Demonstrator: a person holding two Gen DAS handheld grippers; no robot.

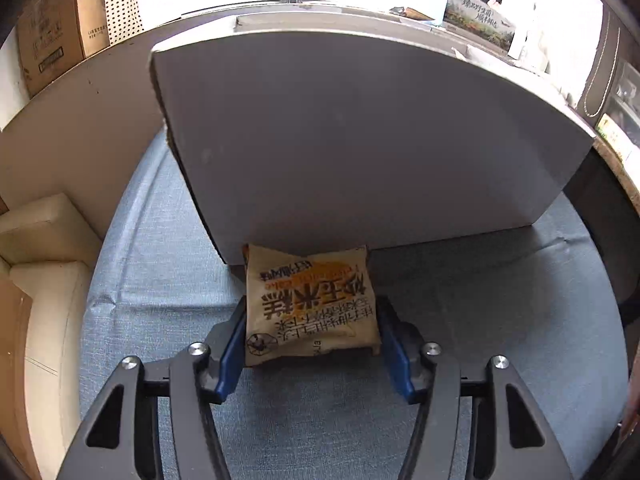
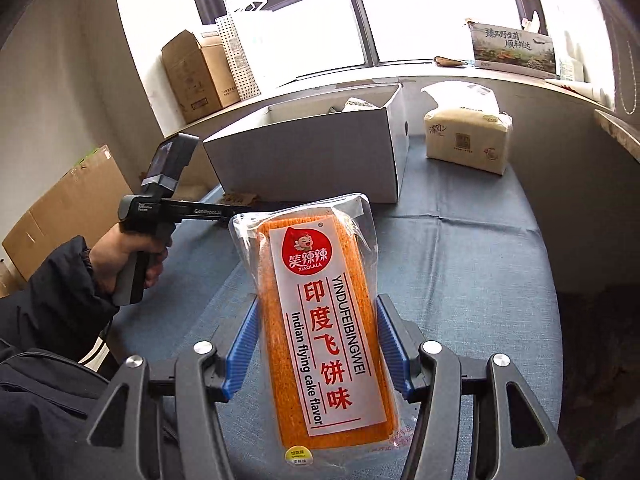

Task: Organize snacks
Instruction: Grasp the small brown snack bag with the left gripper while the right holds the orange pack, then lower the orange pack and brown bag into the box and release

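Note:
My left gripper [image 1: 312,316] is shut on a small beige snack packet [image 1: 310,304] with orange print, held low over the blue cloth, its far end against the near wall of a white cardboard box [image 1: 360,140]. My right gripper [image 2: 316,332] is shut on a long orange snack pack [image 2: 320,312] in clear wrap, labelled Indian flying cake flavor, held above the cloth. The white box [image 2: 312,156] stands open at the back of the table in the right wrist view, with something pale inside. The left hand-held gripper [image 2: 160,216] shows at its near left corner.
A tissue pack [image 2: 468,132] stands right of the box. Brown cardboard boxes [image 2: 196,72] and a printed carton [image 2: 516,50] sit on the window ledge. A blue-grey cloth [image 2: 460,260] covers the table. Flat cardboard [image 2: 68,204] leans at the left.

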